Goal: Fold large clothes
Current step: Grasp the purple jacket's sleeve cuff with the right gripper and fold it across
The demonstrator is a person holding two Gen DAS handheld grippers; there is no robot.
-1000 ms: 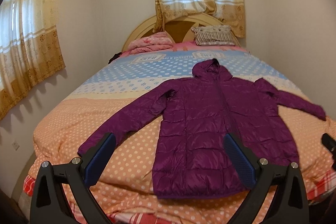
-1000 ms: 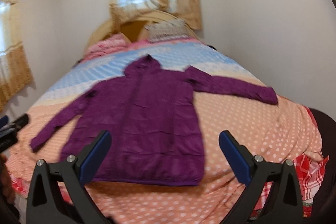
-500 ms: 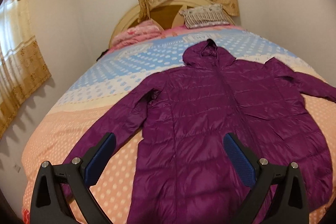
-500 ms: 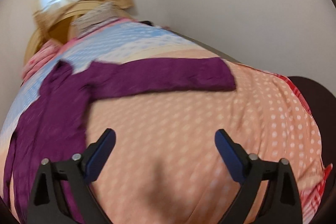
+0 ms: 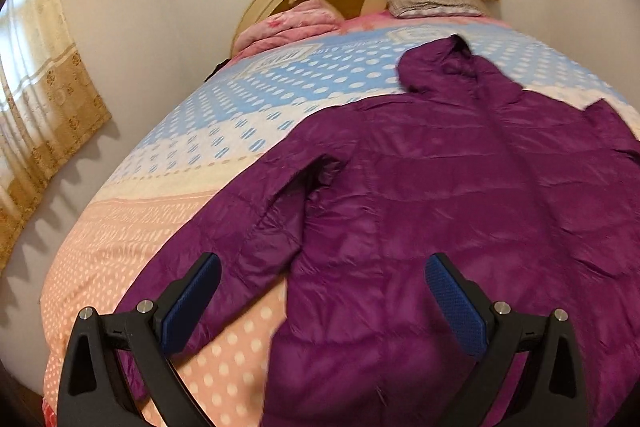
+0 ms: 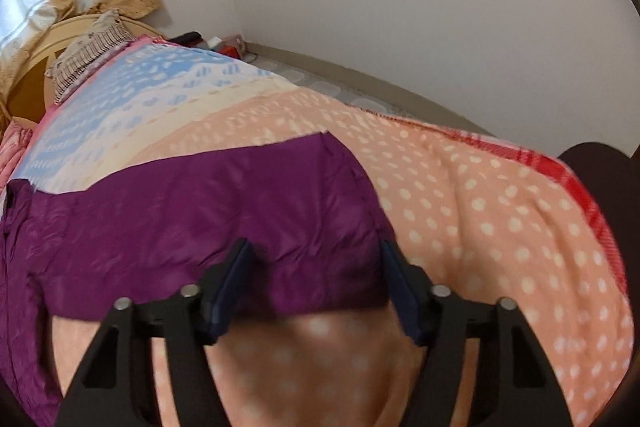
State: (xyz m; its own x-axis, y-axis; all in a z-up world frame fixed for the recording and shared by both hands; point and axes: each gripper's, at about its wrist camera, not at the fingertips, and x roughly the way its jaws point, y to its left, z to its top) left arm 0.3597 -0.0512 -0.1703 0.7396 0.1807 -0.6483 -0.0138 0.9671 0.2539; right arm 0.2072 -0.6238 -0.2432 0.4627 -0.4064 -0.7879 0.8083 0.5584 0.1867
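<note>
Purple quilted hooded puffer jacket lies spread flat, front up, on the polka-dot bedspread, filling centre-to-right of the left wrist view; hood toward upper right, near the pillows.

Left hand-held gripper: blue pads wide apart, nothing between them, hovering at bottom centre over the jacket's lower body and its near sleeve.

Right hand-held gripper: jaws apart, straddling the cuff end of the other sleeve at lower centre of the right wrist view; contact unclear (frame is blurred).

Handling, my read: light, soft, puffy, shiny nylon shell, so likely slippery and springy; folds will want to pop back. Grip at the cuff hem or seam, where fabric is doubled, not mid-panel. Pinch deep or the shell slides out.
</note>
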